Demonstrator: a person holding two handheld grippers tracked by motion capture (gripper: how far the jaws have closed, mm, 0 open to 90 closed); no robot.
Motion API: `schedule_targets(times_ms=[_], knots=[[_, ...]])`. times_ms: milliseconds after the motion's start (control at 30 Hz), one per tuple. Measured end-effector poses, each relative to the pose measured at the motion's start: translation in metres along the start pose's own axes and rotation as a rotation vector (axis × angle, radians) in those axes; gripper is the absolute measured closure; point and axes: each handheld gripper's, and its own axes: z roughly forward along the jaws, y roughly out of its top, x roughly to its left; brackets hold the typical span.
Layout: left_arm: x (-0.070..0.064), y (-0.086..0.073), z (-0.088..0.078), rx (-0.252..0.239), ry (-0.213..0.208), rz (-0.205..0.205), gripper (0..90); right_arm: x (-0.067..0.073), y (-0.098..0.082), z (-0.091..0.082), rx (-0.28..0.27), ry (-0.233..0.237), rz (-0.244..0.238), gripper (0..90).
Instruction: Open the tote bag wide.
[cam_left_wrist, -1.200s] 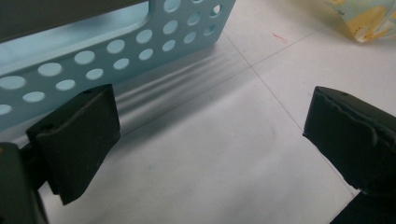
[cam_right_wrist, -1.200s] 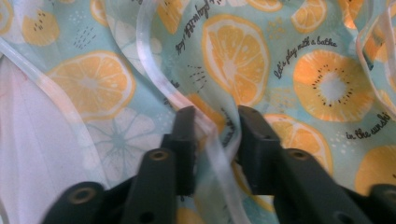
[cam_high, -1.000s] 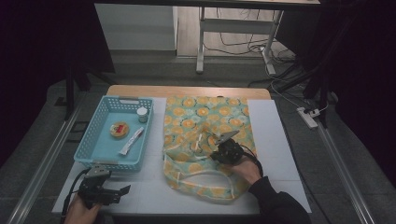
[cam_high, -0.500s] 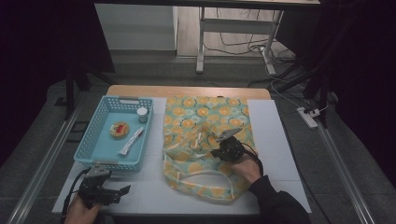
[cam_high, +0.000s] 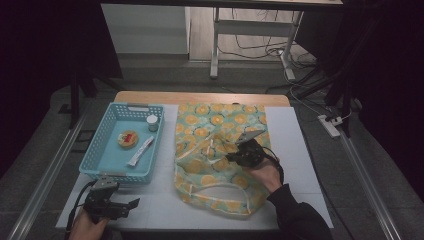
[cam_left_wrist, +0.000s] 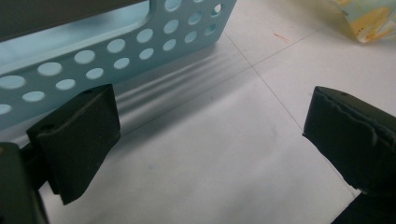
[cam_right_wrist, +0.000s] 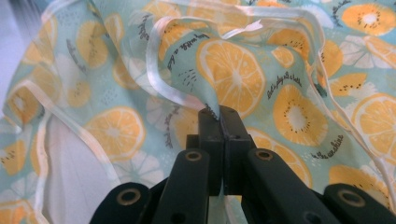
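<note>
right gripper (cam_right_wrist: 219, 114) pinches a fold of the fruit-print bag (cam_high: 220, 150) mid-table | left gripper (cam_left_wrist: 210, 135) spread wide, empty, at near-left corner by blue basket (cam_high: 95, 150) | risk: thin fabric may slip from the pinch, or the white trim snag | writing: small script on bag, too blurred to read

right hand-held gripper (cam_high: 239, 156) shifted left, dragging cloth (cam_high: 220, 150).

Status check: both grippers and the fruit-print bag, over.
Right gripper shut on bag fabric, mid-bag. Left gripper open, empty, beside blue basket. Nothing in the way.
</note>
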Motion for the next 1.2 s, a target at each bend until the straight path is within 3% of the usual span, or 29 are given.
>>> schedule_targets(times_ms=[467,1200], knots=[[0.0,0.0,0.0,0.0,0.002,-0.003,3.8,-0.001,0.024,-0.015,-0.057,0.019,0.0,89.1],[0.002,0.0,0.0,0.001,0.005,-0.015,3.8,-0.012,0.06,-0.036,-0.065,-0.008,-0.004,89.0]])
